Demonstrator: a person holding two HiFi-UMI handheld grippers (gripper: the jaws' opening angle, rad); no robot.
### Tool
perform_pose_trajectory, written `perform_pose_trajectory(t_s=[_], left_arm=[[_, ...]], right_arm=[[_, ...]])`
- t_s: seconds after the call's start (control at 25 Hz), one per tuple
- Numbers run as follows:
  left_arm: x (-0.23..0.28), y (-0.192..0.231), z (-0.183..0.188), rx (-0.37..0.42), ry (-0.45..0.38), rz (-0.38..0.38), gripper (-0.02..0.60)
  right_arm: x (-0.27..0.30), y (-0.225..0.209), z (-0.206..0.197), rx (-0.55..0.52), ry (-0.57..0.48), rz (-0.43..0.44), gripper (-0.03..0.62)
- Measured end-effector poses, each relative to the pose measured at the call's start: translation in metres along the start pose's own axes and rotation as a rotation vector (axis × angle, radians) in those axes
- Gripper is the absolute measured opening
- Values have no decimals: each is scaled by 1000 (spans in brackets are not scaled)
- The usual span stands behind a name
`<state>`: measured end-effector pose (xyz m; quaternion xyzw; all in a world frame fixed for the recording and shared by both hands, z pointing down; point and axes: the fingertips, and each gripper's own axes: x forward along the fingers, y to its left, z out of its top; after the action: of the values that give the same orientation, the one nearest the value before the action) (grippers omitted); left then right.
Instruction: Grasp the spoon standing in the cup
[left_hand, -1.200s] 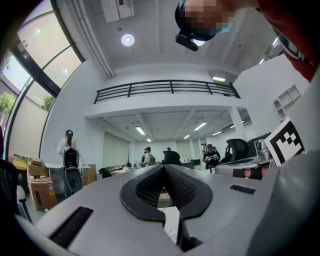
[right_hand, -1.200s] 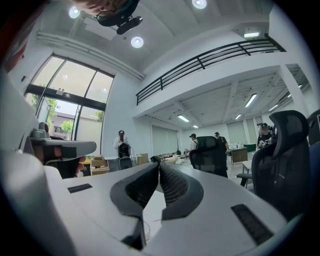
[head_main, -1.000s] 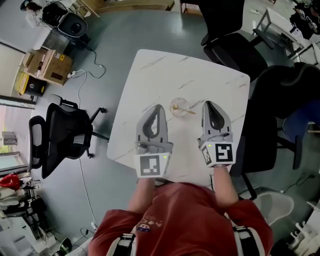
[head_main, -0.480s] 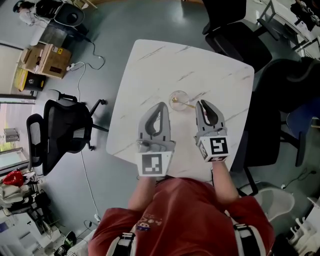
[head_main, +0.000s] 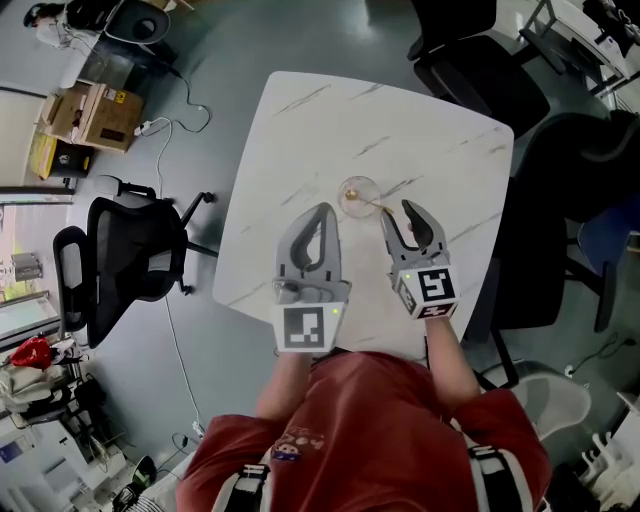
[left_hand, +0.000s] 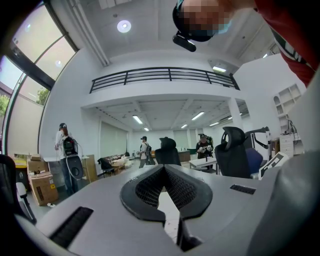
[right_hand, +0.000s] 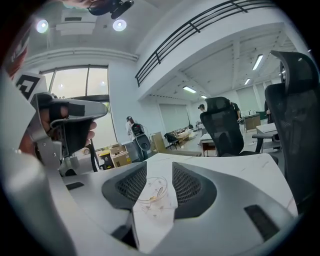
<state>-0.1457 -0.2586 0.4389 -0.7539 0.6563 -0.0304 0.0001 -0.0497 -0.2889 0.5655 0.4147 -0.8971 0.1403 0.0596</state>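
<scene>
A clear cup (head_main: 357, 193) stands on a white marble table (head_main: 330, 120) with a gold spoon (head_main: 374, 206) in it. The handle leans out over the rim toward the right gripper (head_main: 398, 212) — the nearer one, just short of the handle's end. Its jaws have just been opening and stand apart, nothing gripped, the cup straight ahead of the gap. The left gripper (head_main: 319, 212) waits beside the cup, jaws together, empty. No writing is readable — only square markers on the grippers.

place: open office | cues: desk chairs (head_main: 125, 265), mezzanine railing (left_hand: 165, 75) (people (left_hand: 65, 147) about)
</scene>
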Motion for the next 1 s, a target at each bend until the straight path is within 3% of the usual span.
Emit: perform_pose_trajectory(t_s=[0.76, 1.0], left_arm=[[4, -3, -3, 14, 8, -1, 9], [5, -1, -4, 9, 9, 3, 9]], right_arm=[[19, 4, -40, -2, 108, 30, 150], [22, 5, -44, -9, 121, 26, 111]])
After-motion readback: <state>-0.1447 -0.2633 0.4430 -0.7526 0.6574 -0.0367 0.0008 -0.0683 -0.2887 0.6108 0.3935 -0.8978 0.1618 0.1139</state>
